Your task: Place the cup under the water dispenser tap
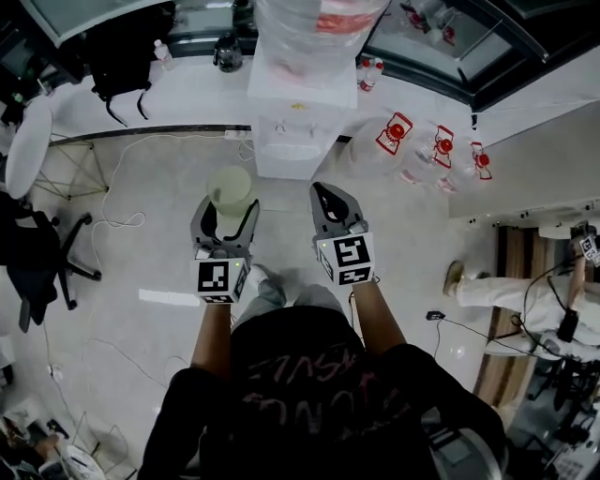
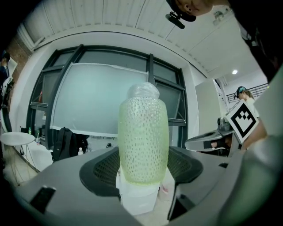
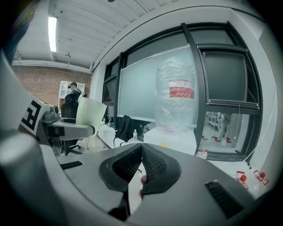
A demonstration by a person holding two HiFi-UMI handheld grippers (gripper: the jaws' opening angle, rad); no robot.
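A pale green, dimpled cup [image 1: 230, 186] stands upright between the jaws of my left gripper [image 1: 230, 211], which is shut on its lower half. In the left gripper view the cup [image 2: 142, 141] fills the centre, with the white water dispenser [image 2: 137, 201] showing below and behind it. The dispenser [image 1: 292, 122] stands straight ahead of both grippers, a plastic-wrapped bottle [image 1: 314, 28] on top and small taps [image 1: 292, 127] on its front. My right gripper [image 1: 325, 192] is beside the cup with its jaws shut together on nothing. The right gripper view also shows the dispenser [image 3: 170, 137].
Several spare water bottles [image 1: 439, 150] lie on the floor right of the dispenser. An office chair [image 1: 37, 253] stands at the left, a dark backpack [image 1: 131, 47] on the counter behind it. A person [image 1: 525, 291] is at the far right. Cables [image 1: 122, 220] trail across the floor.
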